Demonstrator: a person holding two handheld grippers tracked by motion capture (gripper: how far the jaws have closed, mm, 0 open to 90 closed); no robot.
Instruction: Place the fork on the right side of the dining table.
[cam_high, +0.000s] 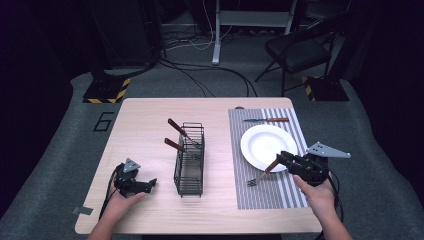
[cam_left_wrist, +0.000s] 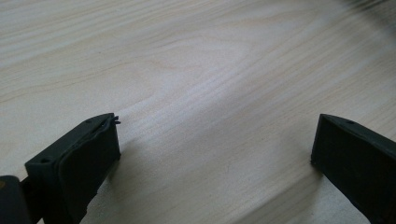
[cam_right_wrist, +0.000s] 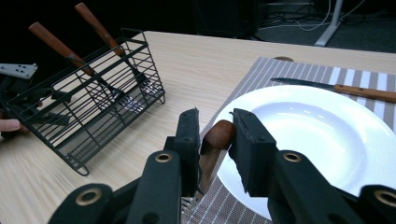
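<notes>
Two fingers (cam_right_wrist: 212, 140) clamp fork (cam_high: 262, 174)

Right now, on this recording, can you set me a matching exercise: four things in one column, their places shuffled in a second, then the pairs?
Things:
1. fork
2. knife
3. plate
4. wire basket

Places:
A. on the bare wood, left of the placemat
B. at the placemat's far edge
C. handle between the right gripper's jaws
D. middle of the placemat

Pairs: 1-C, 2-B, 3-D, 4-A

the left gripper (cam_left_wrist: 215, 149) hangs close over the pale wooden table (cam_left_wrist: 196, 70), its two black jaws wide apart with bare wood grain between them, gripping nothing.
</notes>
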